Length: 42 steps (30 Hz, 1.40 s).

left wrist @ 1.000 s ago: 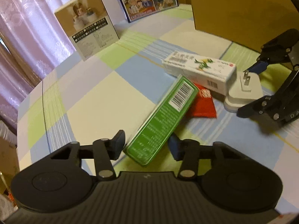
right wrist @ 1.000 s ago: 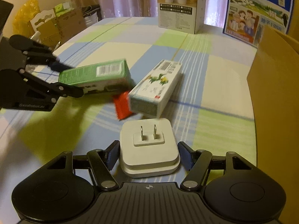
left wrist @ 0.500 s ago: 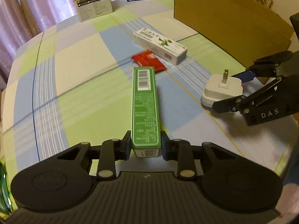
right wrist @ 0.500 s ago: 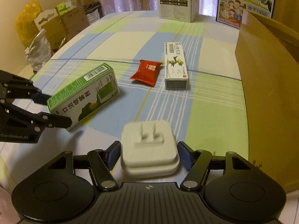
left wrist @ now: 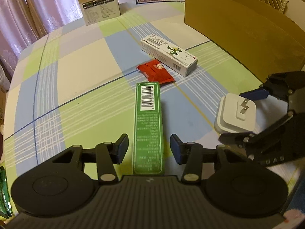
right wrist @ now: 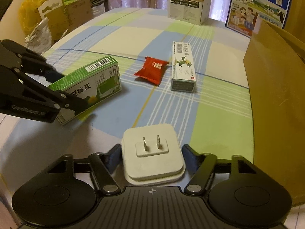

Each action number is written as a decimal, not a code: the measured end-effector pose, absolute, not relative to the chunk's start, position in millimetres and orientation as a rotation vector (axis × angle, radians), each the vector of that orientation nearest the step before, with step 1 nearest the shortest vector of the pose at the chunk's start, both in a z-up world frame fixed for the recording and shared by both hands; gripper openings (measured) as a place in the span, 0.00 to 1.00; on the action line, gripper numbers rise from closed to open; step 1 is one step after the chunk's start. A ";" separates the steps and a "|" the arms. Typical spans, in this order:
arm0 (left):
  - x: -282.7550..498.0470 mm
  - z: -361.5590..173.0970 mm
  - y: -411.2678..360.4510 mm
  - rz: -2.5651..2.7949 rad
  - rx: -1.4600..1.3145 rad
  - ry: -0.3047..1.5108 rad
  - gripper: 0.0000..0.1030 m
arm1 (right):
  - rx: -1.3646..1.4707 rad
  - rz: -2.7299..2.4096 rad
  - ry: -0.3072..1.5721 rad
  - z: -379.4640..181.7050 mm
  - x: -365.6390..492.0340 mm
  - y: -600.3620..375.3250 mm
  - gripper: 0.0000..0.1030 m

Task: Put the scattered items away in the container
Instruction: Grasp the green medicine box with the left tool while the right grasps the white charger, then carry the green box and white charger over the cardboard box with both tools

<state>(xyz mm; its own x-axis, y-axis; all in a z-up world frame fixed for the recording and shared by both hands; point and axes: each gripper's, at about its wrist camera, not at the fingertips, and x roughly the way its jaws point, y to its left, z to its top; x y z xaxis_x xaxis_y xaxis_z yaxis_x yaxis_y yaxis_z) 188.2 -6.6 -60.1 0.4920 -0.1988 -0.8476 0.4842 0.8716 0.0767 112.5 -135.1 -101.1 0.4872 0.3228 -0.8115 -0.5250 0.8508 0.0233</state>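
Straddling the green box (left wrist: 148,127) at lower centre of the left wrist view, the left gripper (left wrist: 148,148) has its jaws open, a gap showing on both sides, so we square up and close on the long faces. The right gripper (right wrist: 151,157) frames the white plug adapter (right wrist: 152,153) at lower centre, jaws open too. Both things rest on the desk (left wrist: 80,87); the cardboard container (left wrist: 247,24) waits at upper right.
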 end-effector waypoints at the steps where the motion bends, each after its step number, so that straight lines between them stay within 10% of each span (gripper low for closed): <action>1: 189.5 -62.1 -7.8 -0.421 0.327 0.984 0.35 | -0.233 0.519 0.928 -101.1 112.7 -135.8 0.62; 2: 190.3 -63.8 -8.8 -0.417 0.328 0.993 0.25 | -0.223 0.516 0.929 -101.0 112.9 -136.6 0.62; 42: 134.2 113.6 -150.9 -0.554 0.275 0.755 0.24 | -0.023 0.276 0.630 87.2 86.4 -316.2 0.62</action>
